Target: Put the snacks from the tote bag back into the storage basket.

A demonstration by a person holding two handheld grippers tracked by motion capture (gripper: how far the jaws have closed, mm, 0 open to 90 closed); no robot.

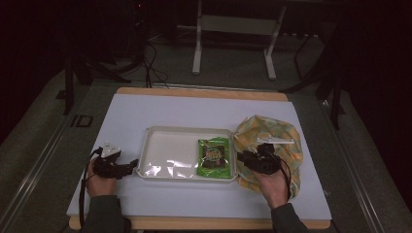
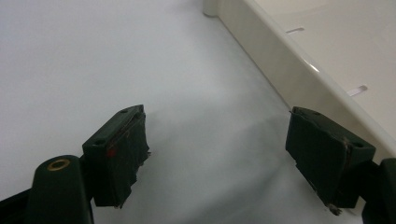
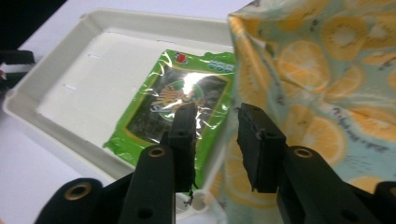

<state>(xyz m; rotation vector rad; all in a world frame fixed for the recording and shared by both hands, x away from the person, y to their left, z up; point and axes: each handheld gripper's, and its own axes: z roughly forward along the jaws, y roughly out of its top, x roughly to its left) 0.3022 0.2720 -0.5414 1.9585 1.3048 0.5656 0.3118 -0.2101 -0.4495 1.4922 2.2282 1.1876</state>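
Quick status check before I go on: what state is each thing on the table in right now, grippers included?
Tray: flat on the table, holding one packet at its right end.
Packet: sealed, lying flat in the tray.
Bag: crumpled beside the tray's right edge, mouth toward the tray.
Left gripper: open, holding nothing, beside the tray's outer wall.
Right gripper: open, holding nothing, over the tray rim by the bag.

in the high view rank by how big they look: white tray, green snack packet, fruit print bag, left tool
1. white tray
2. fruit print bag, partly hidden by the right hand
3. green snack packet and left tool: too alike to rank
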